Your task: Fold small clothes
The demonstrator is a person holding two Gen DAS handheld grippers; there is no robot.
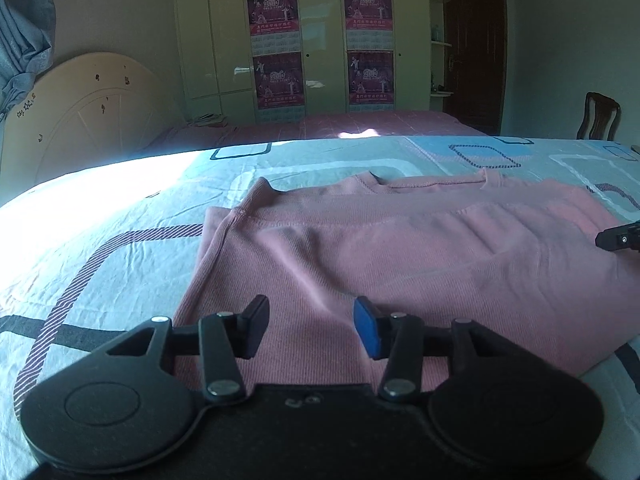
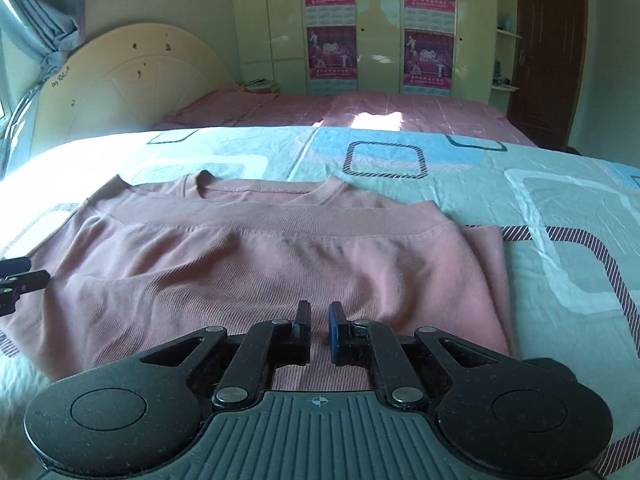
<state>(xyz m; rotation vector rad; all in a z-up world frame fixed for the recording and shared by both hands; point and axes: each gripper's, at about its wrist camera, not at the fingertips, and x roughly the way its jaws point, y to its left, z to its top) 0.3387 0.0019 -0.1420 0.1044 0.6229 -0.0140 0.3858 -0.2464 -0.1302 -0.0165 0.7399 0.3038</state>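
A pink ribbed top point(image 1: 400, 248) lies on the patterned bedsheet, folded so its hem band lies just short of the neckline. It also shows in the right wrist view point(image 2: 256, 264). My left gripper point(image 1: 310, 326) is open and empty, over the top's near left part. My right gripper point(image 2: 319, 330) is over the near right part, its jaws a narrow gap apart with nothing between them. The right gripper's tip shows at the right edge of the left wrist view point(image 1: 618, 236). The left gripper's tip shows at the left edge of the right wrist view point(image 2: 20, 280).
The bedsheet point(image 2: 540, 208) with blue, grey and striped squares spreads around the top. Behind it is a second bed with a pink cover point(image 2: 400, 112), a pale headboard point(image 1: 88, 108), a wardrobe with posters point(image 1: 276, 40), a dark door point(image 1: 472, 48) and a wooden chair point(image 1: 598, 116).
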